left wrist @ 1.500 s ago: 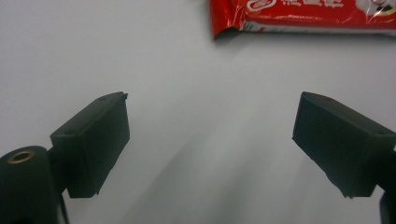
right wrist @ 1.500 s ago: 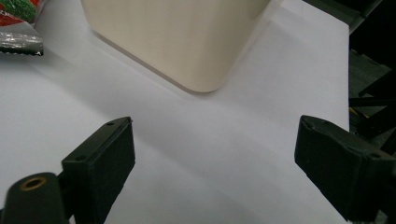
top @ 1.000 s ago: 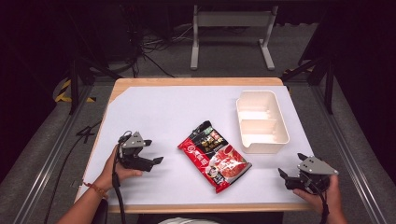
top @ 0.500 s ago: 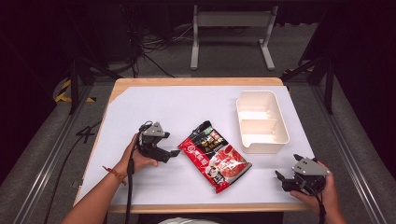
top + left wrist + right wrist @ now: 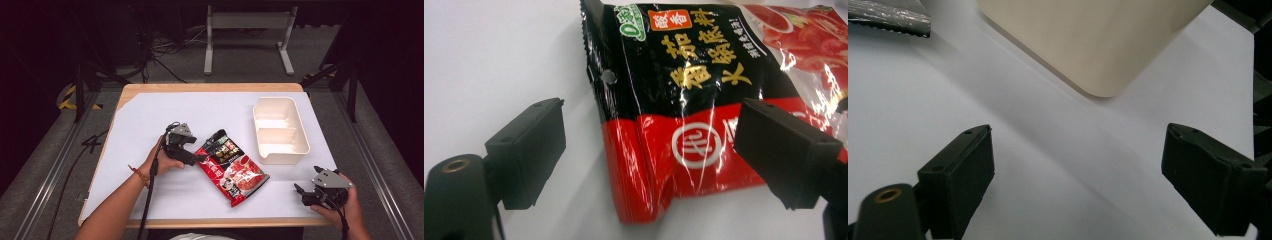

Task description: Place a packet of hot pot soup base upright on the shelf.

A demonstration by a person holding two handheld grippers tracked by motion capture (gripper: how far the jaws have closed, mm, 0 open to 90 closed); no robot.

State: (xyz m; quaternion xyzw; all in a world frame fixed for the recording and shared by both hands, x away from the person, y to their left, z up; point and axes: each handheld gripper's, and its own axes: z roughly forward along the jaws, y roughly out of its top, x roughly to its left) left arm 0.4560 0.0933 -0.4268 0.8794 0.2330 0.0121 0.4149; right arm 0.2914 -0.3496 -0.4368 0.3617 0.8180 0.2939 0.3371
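The white-covered wooden tabletop (image 5: 150,120) carries a cream plastic tray with 2 compartments (image 5: 280,131) at its far right and, near the middle, a flat glossy red-and-black foil sauce packet (image 5: 231,165) lying aslant. Since 1 second ago the left tool (image 5: 199,157) has travelled from the tabletop's left part to the packet's near-left end, while the right tool (image 5: 300,192) has barely shifted at the near right corner. That suggests a pickup of the packet is about to start, probably toward the tray.

The left gripper view adds what the high view cannot: the left tool (image 5: 649,155) is spread wide, jaws straddling the packet's (image 5: 684,125) sealed corner without touching. The right gripper view shows the right tool (image 5: 1078,175) equally wide over bare covering, the tray's (image 5: 1088,40) rounded corner ahead.
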